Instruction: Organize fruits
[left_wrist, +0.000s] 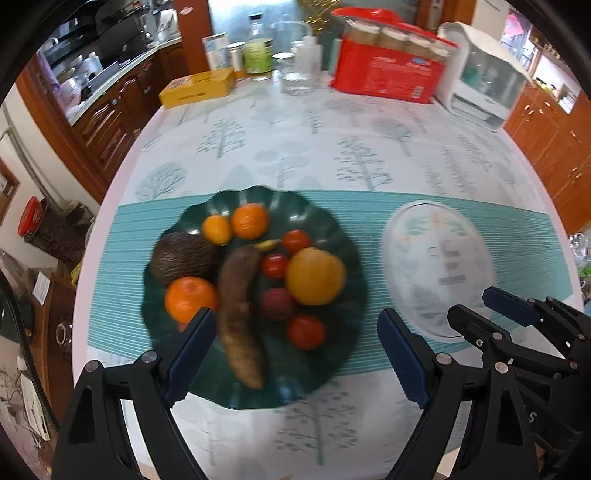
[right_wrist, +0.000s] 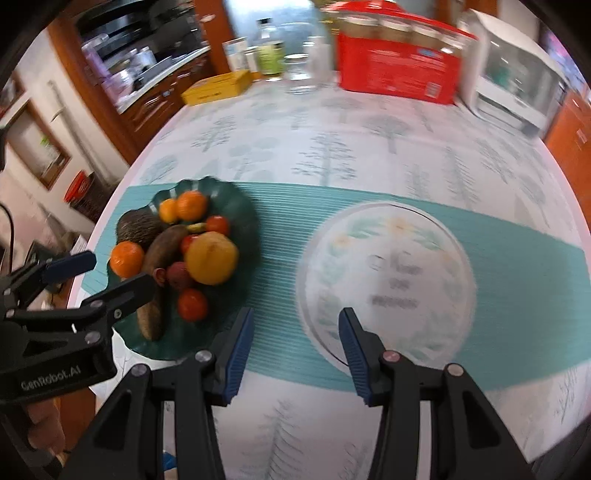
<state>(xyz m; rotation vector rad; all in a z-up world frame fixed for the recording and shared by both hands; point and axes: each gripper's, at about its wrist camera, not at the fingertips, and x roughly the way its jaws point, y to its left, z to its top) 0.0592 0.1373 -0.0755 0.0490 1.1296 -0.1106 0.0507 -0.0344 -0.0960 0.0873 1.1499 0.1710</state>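
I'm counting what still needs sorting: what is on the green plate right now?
On the green plate: three oranges, a large yellow fruit, three red tomatoes, a long brown root, a rough brown fruit, a reddish lychee-like fruit. Anything beneath them is hidden.

Left claw (left_wrist: 295, 354) hung over the near edge of the dark green scalloped plate (left_wrist: 343, 354), jaws wide apart, nothing between the blue pads. Plate contents: long brown tuber (left_wrist: 238, 317) lying lengthwise at centre; large yellow-orange fruit (left_wrist: 315, 276) right of it; rough dark brown fruit (left_wrist: 183, 260) on the left, orange (left_wrist: 190, 298) just in front of it. Two smaller oranges (left_wrist: 236, 223) sat at the far rim. Small red fruits (left_wrist: 306, 331) were scattered around the yellow one. White floral plate (left_wrist: 437, 267) sat empty to the right on the teal striped mat (left_wrist: 118, 280). Right claw (left_wrist: 487, 314) reached over its near edge, jaws parted. Tabletop (left_wrist: 332, 147) carried a tree-print cloth; red box (left_wrist: 388, 75) and yellow box (left_wrist: 197, 88) at the far end.
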